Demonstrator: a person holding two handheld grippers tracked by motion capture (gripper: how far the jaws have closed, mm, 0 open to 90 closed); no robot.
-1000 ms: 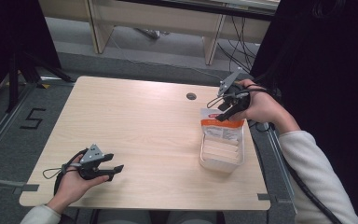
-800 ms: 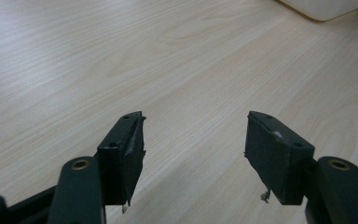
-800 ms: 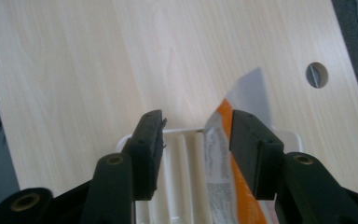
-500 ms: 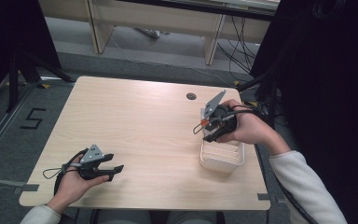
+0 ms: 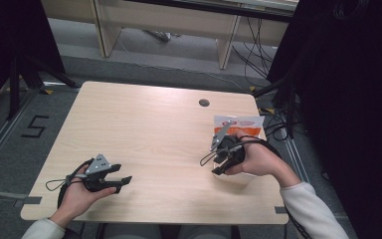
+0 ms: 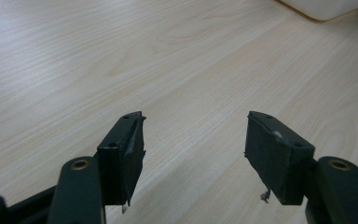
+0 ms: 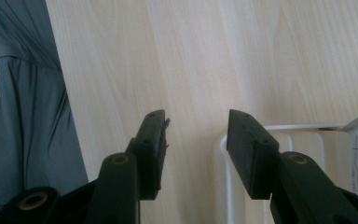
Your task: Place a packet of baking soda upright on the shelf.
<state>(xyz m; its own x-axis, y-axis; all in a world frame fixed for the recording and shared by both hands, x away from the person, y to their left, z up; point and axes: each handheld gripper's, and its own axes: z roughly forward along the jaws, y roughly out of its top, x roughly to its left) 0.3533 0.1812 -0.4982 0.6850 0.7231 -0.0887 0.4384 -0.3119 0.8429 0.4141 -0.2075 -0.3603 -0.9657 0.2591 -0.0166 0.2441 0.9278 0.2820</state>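
While right gripper, jaws empty and just been closing, straddles the clear plastic tray wall near table's right edge: light, rigid, slick; pinch the rim.

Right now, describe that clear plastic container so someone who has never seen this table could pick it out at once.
Start at the light wooden table and go to its right edge, near the person's side. The clear plastic container sits there under the right tool, its white rim showing in the right gripper view. A white packet with an orange top stands in it, and nothing else sits on the table.
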